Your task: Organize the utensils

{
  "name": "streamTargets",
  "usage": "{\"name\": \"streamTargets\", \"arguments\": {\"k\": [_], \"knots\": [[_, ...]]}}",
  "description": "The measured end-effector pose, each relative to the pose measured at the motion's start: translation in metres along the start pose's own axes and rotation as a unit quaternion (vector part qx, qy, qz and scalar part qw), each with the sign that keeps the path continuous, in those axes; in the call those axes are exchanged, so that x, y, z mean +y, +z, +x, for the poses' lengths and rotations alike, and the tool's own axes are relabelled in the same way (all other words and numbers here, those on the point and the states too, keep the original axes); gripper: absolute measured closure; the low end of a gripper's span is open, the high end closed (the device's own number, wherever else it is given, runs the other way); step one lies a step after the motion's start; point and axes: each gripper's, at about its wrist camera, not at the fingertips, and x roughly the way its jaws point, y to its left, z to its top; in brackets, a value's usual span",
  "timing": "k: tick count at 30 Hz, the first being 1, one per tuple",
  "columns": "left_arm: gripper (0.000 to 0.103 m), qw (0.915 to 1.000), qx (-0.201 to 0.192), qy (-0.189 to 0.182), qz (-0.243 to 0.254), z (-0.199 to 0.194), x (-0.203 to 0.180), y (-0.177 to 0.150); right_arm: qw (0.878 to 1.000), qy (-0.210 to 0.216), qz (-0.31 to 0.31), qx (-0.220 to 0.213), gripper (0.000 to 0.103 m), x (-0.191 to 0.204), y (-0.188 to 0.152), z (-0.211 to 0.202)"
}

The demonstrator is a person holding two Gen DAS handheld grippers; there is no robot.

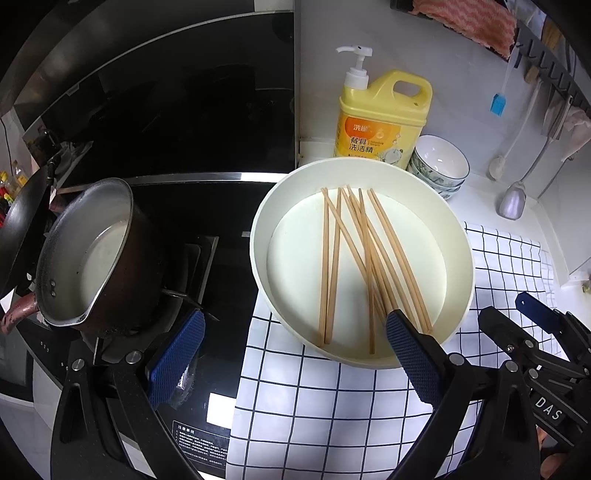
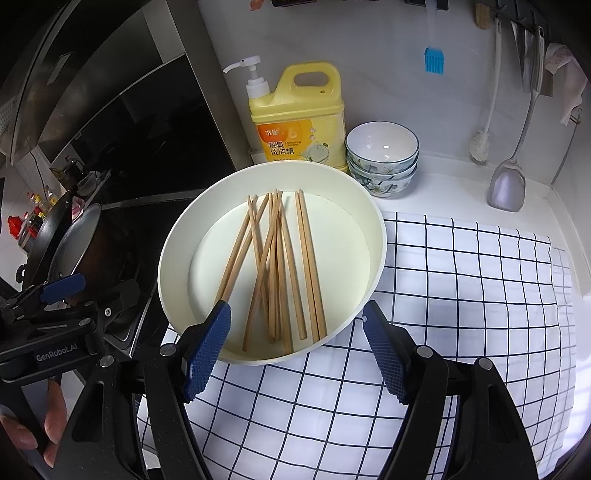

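The lower bowls (image 1: 439, 181) in the stack sat partly behind the basin's (image 1: 463, 258) rim. The pink cloth (image 1: 467, 18) was cut by the top edge. The pan (image 2: 55, 229) showed only in part, and the bottles (image 2: 35, 206) beyond were too small to identify.

Left gripper (image 1: 295, 354) and right gripper (image 2: 295, 354) are each built from black angular arms with silver screws, ending in 2 blue textured pads (image 2: 207, 354). White lettering reads "GenRobot.AI" on 1 body, "DAS" on the other.
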Motion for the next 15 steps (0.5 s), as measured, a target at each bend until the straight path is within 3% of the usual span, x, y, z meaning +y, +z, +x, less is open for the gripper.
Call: {"name": "streamTargets", "arguments": {"k": [15], "knots": [[0.006,1.0,0.002,0.001,-0.001,0.0015,0.0017,0.0015,1.0,-0.004,0.003,0.001,0.032,0.0019,0.0005,0.0028]]}}
